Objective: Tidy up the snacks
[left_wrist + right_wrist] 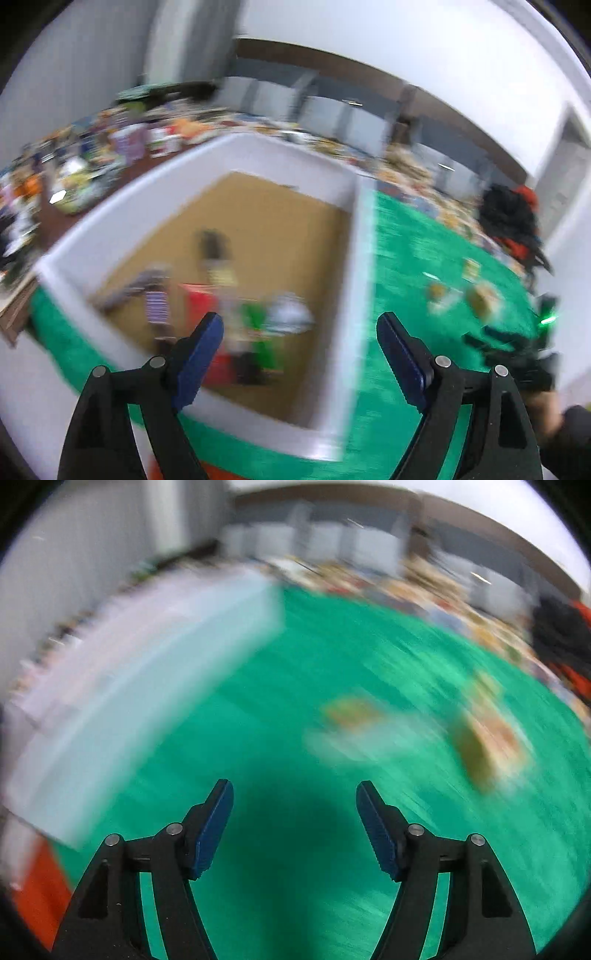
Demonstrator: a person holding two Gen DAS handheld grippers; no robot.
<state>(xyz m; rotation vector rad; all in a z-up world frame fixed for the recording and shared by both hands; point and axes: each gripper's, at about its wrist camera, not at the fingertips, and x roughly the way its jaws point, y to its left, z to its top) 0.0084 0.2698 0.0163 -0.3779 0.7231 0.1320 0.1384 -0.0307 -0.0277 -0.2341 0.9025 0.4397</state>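
Both views are motion-blurred. A white-walled box [354,258] with a brown floor sits on a green cloth [413,266]. Several snack packets [236,314] lie inside it. My left gripper [299,332] is open and empty, above the box's near right corner. A few loose snack packets [480,299] lie on the cloth to the right. In the right wrist view my right gripper [294,801] is open and empty above bare cloth [258,709]. Two blurred snack packets [351,716] [487,742] lie ahead and to its right. The box [140,686] stands to its left.
Many more snacks and goods [122,147] crowd a brown table behind the box. A black and red bag [513,218] sits at the far right. My right gripper and hand [524,354] show at the left view's right edge. An orange patch [40,890] lies lower left.
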